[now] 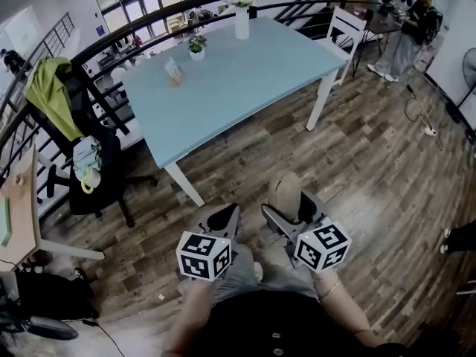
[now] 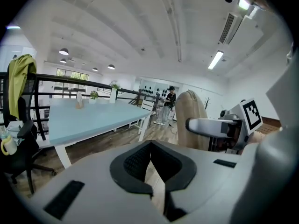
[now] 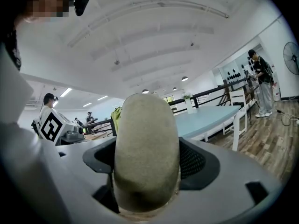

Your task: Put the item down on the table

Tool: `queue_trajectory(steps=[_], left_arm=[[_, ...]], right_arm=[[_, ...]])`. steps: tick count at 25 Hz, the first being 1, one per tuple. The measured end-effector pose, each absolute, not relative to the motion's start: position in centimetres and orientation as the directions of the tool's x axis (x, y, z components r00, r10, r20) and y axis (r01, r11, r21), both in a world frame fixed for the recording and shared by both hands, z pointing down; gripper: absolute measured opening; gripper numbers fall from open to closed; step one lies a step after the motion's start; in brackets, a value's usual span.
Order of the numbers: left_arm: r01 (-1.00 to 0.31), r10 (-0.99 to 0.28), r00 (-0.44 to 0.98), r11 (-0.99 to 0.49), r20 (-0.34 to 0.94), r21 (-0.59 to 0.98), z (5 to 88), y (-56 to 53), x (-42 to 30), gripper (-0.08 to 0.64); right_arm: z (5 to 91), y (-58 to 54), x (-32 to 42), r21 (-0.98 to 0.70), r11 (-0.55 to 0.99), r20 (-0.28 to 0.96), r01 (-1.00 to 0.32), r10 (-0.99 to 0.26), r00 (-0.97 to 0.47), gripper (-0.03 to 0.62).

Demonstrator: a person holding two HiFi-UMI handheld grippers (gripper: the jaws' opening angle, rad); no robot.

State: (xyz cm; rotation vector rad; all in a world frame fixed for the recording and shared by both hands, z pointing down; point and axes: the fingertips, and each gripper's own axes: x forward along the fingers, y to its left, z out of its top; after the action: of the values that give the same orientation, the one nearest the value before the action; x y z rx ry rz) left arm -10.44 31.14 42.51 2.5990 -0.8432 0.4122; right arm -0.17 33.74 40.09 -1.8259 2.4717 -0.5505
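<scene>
The wooden floor (image 1: 372, 162) fills most of the head view, and the person stands on it well short of the goal. The light blue table (image 1: 245, 88) lies ahead and to the far left, its near corner the closest part. Most of its top is bare, so there is plenty of room to set something down.

An office chair (image 1: 97, 177) with a green jacket (image 1: 48, 95) draped over its back stands at the table's left side. A white chair (image 1: 346, 32) is pushed in at the far right end. Neither one blocks the near edge.

The item (image 1: 285, 188) is a tan, rounded, loaf-shaped lump with a matte, slightly rough skin, and I cannot tell what it is made of. It stands upright in the right gripper (image 1: 292, 213), over the floor and well apart from the table. The fingers are closed on its lower half, one on each flank, so the upper part rises free above them. Judging by this grip, the base can meet the tabletop first once it is carried across.

The left gripper (image 1: 223, 218) hangs just beside the right one. Its fingers are brought together at the tips with nothing between them. It seems only to be kept out of the way, since one gripper carries the item well enough.

A white vase (image 1: 242, 22) of flowers, a small potted plant (image 1: 197, 47) and one small object too blurred to name sit along the table's far side. The near half looks like the safer landing place.
</scene>
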Motion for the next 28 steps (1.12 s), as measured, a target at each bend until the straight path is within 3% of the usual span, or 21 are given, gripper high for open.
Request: queue_trajectory(steps=[13,28], left_arm=[[-0.595,-0.477,0.789,-0.752,0.388,0.285,43.6,23.8,-6.4,0.017],[-0.551,-0.454,0.823,-0.783,0.34,0.289,42.1,5.9,-2.5,0.017]], right_arm=[[42.5,27.8,3.4,-0.289,0.212,0.252,-0.934,-0.924,-0.288,0.387],[41.7,10.0,6.4,-0.288,0.179,0.214,-0.941,-0.946,-0.245,0.387]])
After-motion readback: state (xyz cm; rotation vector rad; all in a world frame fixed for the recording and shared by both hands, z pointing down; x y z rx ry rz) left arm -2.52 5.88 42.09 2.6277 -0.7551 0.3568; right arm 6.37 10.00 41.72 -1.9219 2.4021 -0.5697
